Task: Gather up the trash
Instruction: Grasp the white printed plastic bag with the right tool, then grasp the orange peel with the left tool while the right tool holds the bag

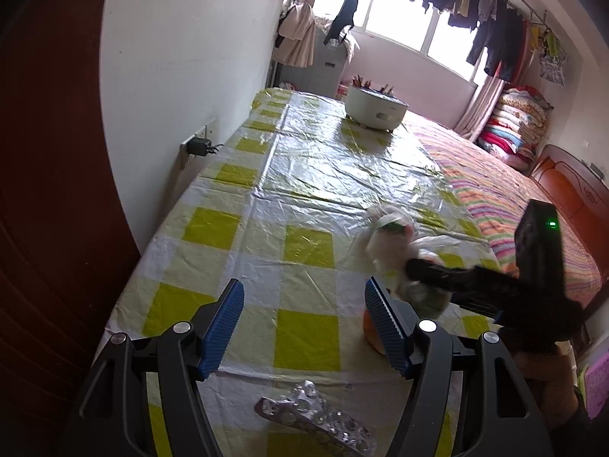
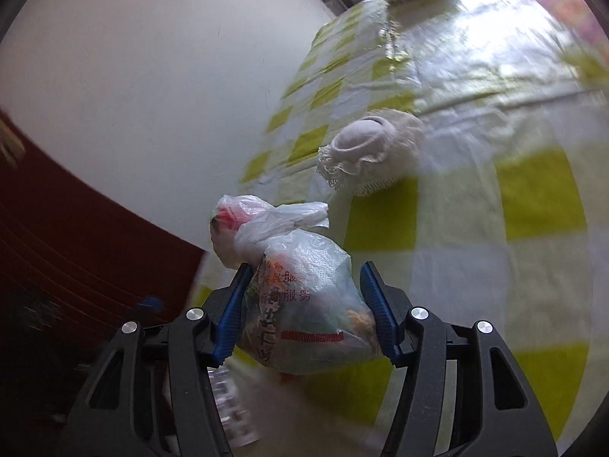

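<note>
A knotted, translucent plastic trash bag (image 2: 304,304) with red printing sits between the blue pads of my right gripper (image 2: 304,270), which press on both its sides. In the left wrist view that bag (image 1: 388,243) is a blur over the checked tablecloth (image 1: 304,243), with the right gripper (image 1: 413,266) reaching in from the right. My left gripper (image 1: 302,297) stands open with nothing between its fingers. A silver blister pack (image 1: 316,419) lies on the table just below it. A small orange thing (image 1: 369,333) shows behind its right finger. A crumpled white lacy cloth (image 2: 369,144) lies beyond the bag.
A white round appliance (image 1: 377,110) stands at the table's far end. The white wall with a plugged-in charger (image 1: 200,148) runs along the left, and a dark red door (image 1: 45,228) is nearer. A bed with a striped cover (image 1: 514,198) borders the table's right side.
</note>
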{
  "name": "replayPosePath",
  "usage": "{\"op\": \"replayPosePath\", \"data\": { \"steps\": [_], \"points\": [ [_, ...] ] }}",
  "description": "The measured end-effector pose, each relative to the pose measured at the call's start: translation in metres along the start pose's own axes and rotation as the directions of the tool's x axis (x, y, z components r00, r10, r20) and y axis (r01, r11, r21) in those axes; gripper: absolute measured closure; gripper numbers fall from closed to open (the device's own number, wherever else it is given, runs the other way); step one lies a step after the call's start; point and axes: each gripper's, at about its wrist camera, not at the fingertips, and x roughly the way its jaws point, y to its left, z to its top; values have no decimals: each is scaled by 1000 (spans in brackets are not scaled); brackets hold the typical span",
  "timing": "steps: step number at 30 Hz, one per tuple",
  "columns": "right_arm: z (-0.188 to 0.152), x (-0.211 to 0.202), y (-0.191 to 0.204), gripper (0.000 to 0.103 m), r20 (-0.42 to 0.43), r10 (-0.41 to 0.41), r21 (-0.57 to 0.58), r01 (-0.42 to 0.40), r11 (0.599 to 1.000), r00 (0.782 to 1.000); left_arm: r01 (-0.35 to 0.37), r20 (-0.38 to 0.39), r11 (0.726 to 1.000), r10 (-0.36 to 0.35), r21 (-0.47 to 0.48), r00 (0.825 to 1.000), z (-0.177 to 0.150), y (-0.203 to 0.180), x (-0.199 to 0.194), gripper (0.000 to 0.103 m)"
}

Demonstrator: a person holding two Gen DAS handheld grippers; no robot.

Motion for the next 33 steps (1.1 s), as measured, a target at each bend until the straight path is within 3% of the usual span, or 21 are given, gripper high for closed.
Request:
{"op": "replayPosePath", "data": {
  "steps": [2, 8, 16, 23, 27, 33],
  "points": [
    [-3, -13, -8, 46, 11, 35, 41, -36, 999, 999, 11, -12, 1000, -11, 15, 1000, -1, -6, 2, 39],
    [-15, -48, -30, 46, 66, 42, 105, -49, 993, 997, 45, -53, 997, -42, 62, 998, -5, -35, 14, 39],
    [-22, -86, -31, 46, 117, 44, 82, -54, 995, 992, 11, -121, 988, 8, 157, 993, -12, -73, 40, 39],
    [-29, -110, -34, 45, 133, 67, 73, -77, 994, 989, 0, -166, 990, 23, 140, 986, -10, -85, 64, 39],
    [-29, -118, -39, 45, 143, 67, 72, -78, 994, 987, -49, -199, 991, 73, 120, 977, -13, -82, 77, 39],
    [-29, -130, -45, 45, 160, 71, 79, -84, 993, 985, -60, -222, 996, 73, 67, 972, -12, -74, 88, 39]
  ]
}}
